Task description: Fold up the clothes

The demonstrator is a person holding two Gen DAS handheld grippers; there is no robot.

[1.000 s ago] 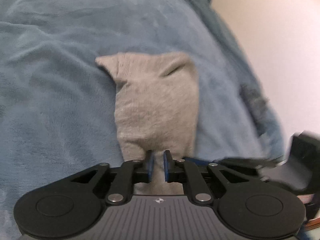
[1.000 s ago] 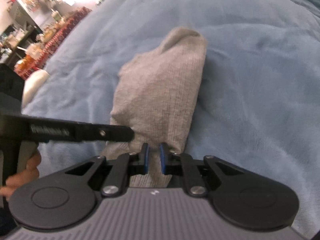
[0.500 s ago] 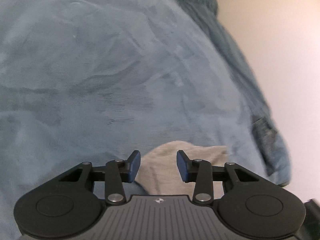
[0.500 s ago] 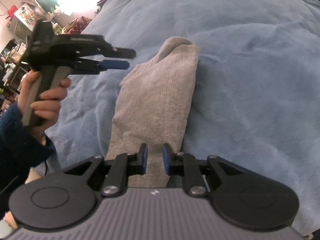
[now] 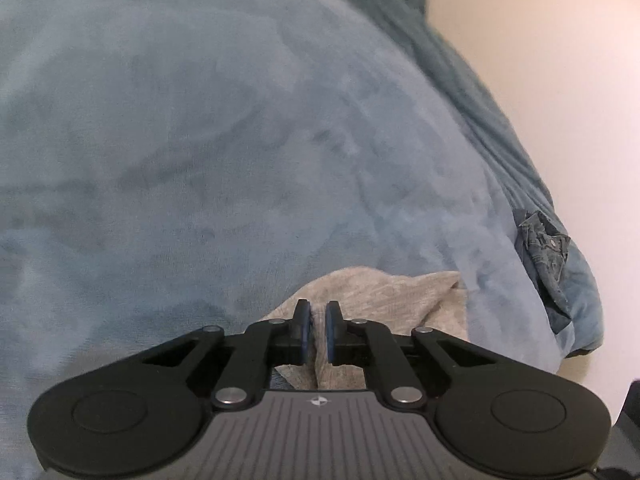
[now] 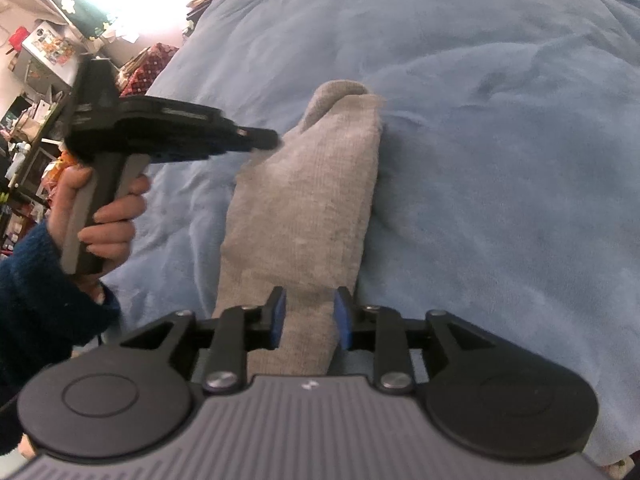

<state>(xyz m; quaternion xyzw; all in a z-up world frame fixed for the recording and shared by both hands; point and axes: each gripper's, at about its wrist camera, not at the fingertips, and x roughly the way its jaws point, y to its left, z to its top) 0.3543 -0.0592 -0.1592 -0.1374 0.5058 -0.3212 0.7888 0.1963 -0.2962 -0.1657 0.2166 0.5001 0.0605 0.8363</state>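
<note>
Lying lengthwise ahead of the right gripper [image 6: 308, 318], whose jaws are opening around its near end, the grey sock [image 6: 304, 216] on the blue blanket [image 6: 500, 160] is light, limp knit, best pinched at an edge, where the left gripper [image 5: 315, 334] is closing on a fold.

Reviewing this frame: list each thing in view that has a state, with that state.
grey sock: lying lengthwise on the blanket, far end bunched.
left gripper: jaws closing on the sock's edge.
right gripper: jaws opening, sock between them, pads apart from it.
blue blanket: spread out, rumpled.
</note>
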